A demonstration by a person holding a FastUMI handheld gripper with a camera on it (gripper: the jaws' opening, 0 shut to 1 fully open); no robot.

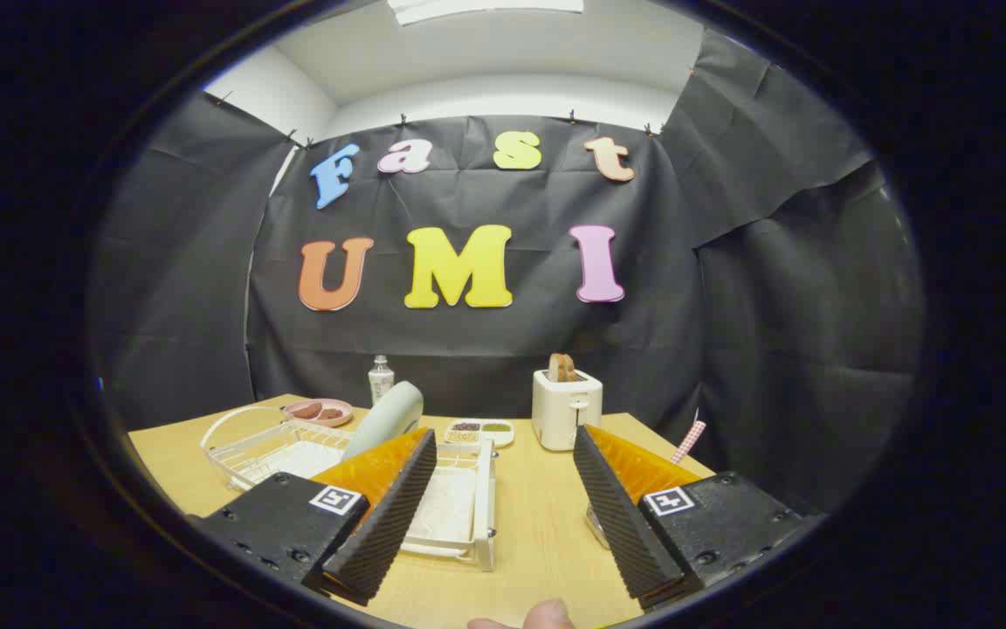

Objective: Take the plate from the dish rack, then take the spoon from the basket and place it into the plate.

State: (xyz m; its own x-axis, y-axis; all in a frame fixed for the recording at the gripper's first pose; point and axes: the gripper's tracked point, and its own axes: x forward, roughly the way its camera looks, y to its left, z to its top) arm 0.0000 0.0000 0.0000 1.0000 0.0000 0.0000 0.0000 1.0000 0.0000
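One broad pale wooden tabletop [547, 524] carries everything, and from where I stand the tongs [503, 515] hover above its near edge with both fingers spread wide, pinching nothing. Toward the left edge sits the white wire dish rack on its white tray [459, 515], partly behind the left finger; I cannot make out the plate in it for certain, only pale flat shapes among the wires. A plate would likely be stiff, smooth and breakable, so its rim looks the sensible place to grip, firmly and without a jerk. A pale green tumbler [388, 418] leans out of the rack. Near the far edge stands a white toaster with a slice of bread [566, 406], then a small pink dish [320, 411], a little divided white tray [480, 431] and a small clear bottle [380, 377]. The basket and spoon I cannot identify.
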